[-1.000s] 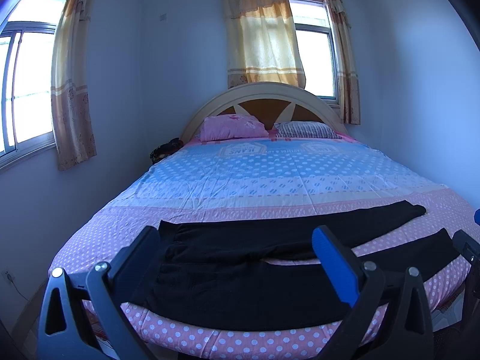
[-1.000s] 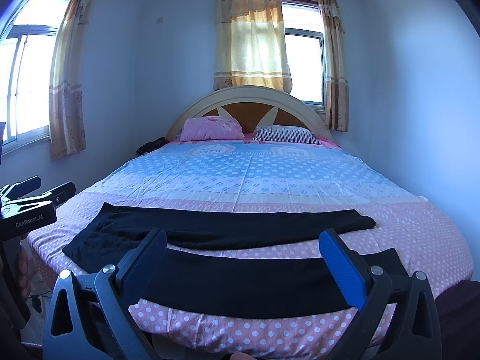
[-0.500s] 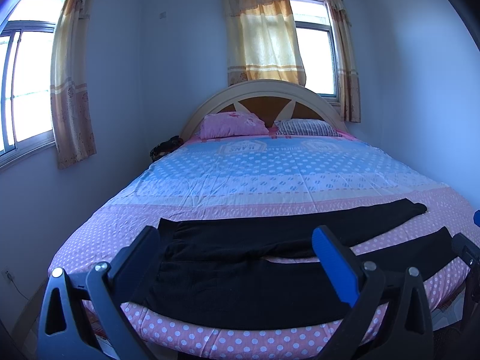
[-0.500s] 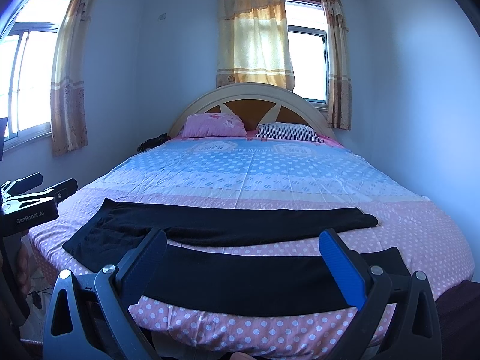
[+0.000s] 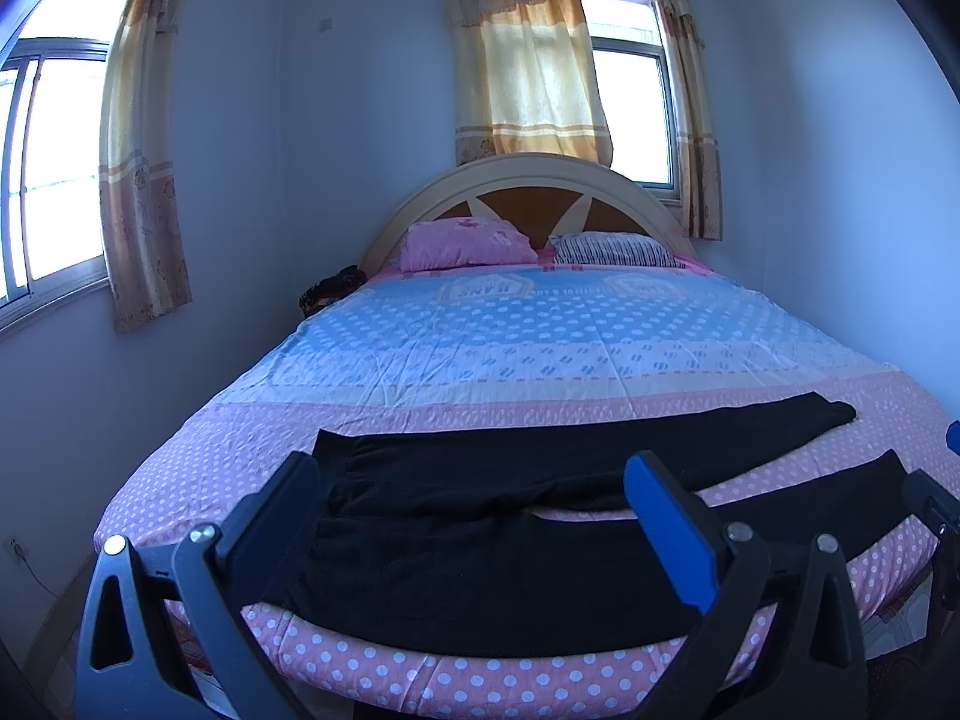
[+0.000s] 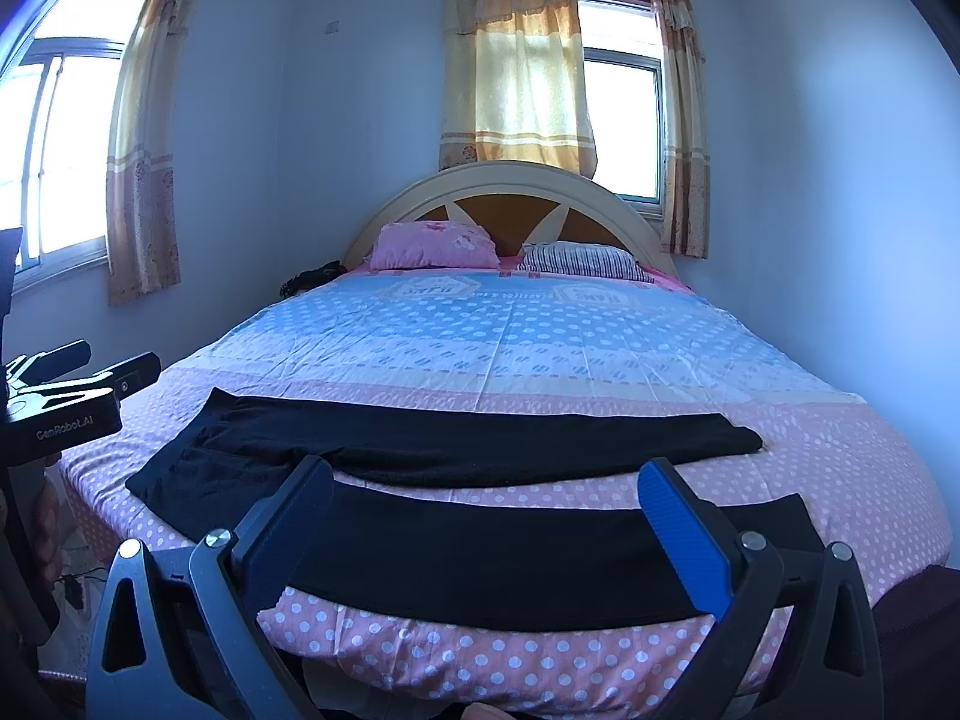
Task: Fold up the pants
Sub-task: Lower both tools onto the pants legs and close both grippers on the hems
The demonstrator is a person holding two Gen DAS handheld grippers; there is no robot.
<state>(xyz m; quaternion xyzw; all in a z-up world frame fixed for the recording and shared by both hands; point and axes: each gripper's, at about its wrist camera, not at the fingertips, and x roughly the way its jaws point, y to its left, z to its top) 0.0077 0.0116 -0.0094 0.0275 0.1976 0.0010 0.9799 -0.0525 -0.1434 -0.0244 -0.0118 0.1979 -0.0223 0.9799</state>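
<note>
Black pants (image 5: pixel 480 540) lie flat across the foot of the bed, waist at the left, both legs stretched to the right and spread apart. In the right wrist view the same pants (image 6: pixel 480 558) show a near leg along the bed's front edge and a far leg behind it. My left gripper (image 5: pixel 474 498) hovers open above the waist and crotch area, nothing between its fingers. My right gripper (image 6: pixel 489 510) is open over the near leg, holding nothing. Neither touches the cloth. The left gripper's body (image 6: pixel 66 414) shows at the left edge of the right wrist view.
The bed (image 5: pixel 540 348) has a blue and pink dotted sheet. A pink pillow (image 5: pixel 468 243) and a striped pillow (image 5: pixel 612 249) rest against the arched headboard (image 5: pixel 528 180). Dark items (image 5: pixel 330 291) sit beside the bed at the left. Curtained windows fill the walls.
Both views have shifted slightly, the bed sitting a little lower in the right wrist frame. The pants lie as before and both grippers stay open.
</note>
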